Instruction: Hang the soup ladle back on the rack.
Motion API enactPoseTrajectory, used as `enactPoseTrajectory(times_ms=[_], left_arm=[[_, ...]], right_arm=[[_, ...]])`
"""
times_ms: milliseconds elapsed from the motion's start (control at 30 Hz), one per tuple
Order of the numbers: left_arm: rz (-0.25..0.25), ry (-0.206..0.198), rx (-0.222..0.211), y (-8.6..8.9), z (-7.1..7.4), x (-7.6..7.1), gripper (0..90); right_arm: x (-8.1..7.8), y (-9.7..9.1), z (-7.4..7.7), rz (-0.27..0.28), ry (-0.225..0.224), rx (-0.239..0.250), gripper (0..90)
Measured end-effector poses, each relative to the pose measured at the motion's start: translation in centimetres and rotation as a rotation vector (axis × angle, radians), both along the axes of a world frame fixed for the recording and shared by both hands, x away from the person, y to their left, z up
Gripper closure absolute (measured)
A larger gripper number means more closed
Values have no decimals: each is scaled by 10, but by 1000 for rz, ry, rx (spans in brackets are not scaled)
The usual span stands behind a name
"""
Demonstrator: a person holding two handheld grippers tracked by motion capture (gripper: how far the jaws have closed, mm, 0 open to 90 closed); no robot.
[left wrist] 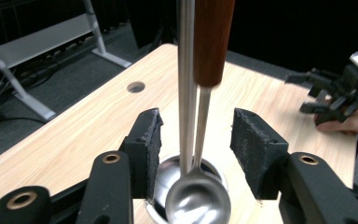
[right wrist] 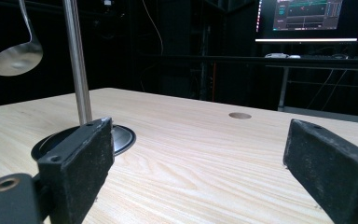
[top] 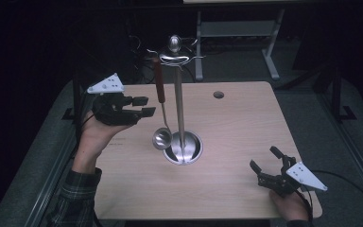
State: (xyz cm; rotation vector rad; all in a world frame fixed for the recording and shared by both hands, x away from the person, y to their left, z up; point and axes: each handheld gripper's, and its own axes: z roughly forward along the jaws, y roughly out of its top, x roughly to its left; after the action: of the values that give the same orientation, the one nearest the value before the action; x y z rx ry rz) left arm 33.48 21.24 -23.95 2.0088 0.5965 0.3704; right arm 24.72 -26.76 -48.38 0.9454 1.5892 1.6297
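Steel ladle hangs from stand hook; left gripper spread clear beside its handle, right gripper parked agape, empty.

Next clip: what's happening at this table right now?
A person works two handheld grippers at a light wooden table. A steel ladle with a dark red-brown wooden handle hangs from the hooks of a tall steel utensil stand with a round base. The left gripper sits beside the handle, its jaws open and clear of the ladle, which shows between them in the left gripper view. The right gripper rests open near the table's front right corner, holding nothing.
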Motion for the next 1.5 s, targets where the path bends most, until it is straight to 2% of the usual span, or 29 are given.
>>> enactPoseTrajectory(times_ms=[200, 367, 667, 900, 1033, 1200, 1500], left_arm=[[2, 19, 16, 11, -14, -4, 468], [10, 32, 57, 18, -30, -9, 428], [16, 65, 92, 24, -60, -15, 360], [28, 64, 140, 26, -82, -20, 291], [51, 70, 140, 31, -92, -23, 273], [56, 93, 170, 37, -108, -29, 246], [107, 118, 157, 50, -137, -44, 184]], right_arm=[[0, 0, 0, 0, 1, 1, 80], [0, 0, 0, 0, 0, 1, 80], [0, 0, 0, 0, 0, 0, 80], [0, 0, 0, 0, 0, 1, 80], [0, 0, 0, 1, 2, 2, 80], [0, 0, 0, 1, 2, 3, 80], [0, 0, 0, 1, 2, 4, 80]])
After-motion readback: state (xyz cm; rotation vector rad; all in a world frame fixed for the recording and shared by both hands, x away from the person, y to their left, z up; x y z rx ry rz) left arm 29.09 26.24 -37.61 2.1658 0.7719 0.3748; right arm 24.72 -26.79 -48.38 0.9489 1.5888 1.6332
